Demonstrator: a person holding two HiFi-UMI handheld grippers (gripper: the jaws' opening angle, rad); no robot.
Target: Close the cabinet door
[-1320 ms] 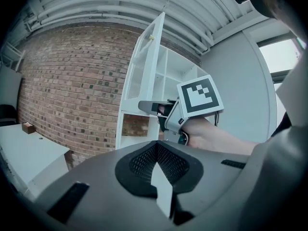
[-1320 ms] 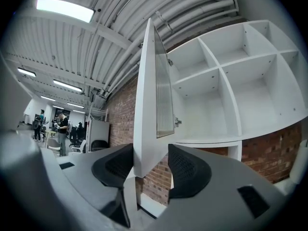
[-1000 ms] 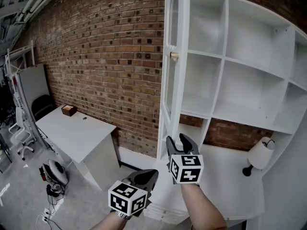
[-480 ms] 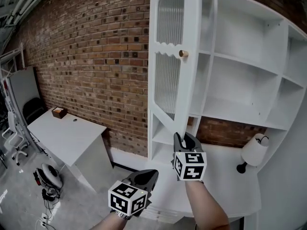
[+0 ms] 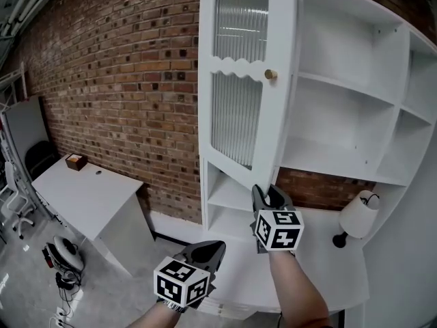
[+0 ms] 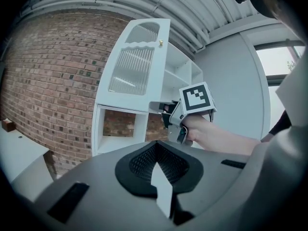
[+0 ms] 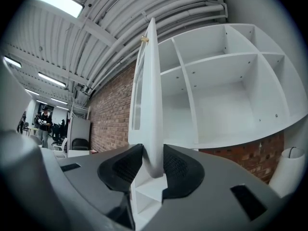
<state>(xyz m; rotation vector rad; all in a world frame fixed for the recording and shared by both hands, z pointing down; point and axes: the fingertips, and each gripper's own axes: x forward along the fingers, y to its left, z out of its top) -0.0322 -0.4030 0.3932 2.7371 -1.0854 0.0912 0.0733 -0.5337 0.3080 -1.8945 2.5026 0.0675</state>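
At centre frame, the right gripper [image 5: 270, 197] has its fingers on the door's [image 5: 239, 80] bottom edge — just eased slightly wider. The door stands ajar, upper centre, before the cabinet [image 5: 341, 121]. Left gripper [image 5: 208, 250], lower centre — fingers together, empty.

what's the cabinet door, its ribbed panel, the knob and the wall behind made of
Door: likely painted wood or board, smooth matte white. Ribbed panel: looks like fluted glass, vertical ridges with glints, possibly acrylic. Knob: brass-coloured metal, small shine. Wall: bare red brick with mortar lines.
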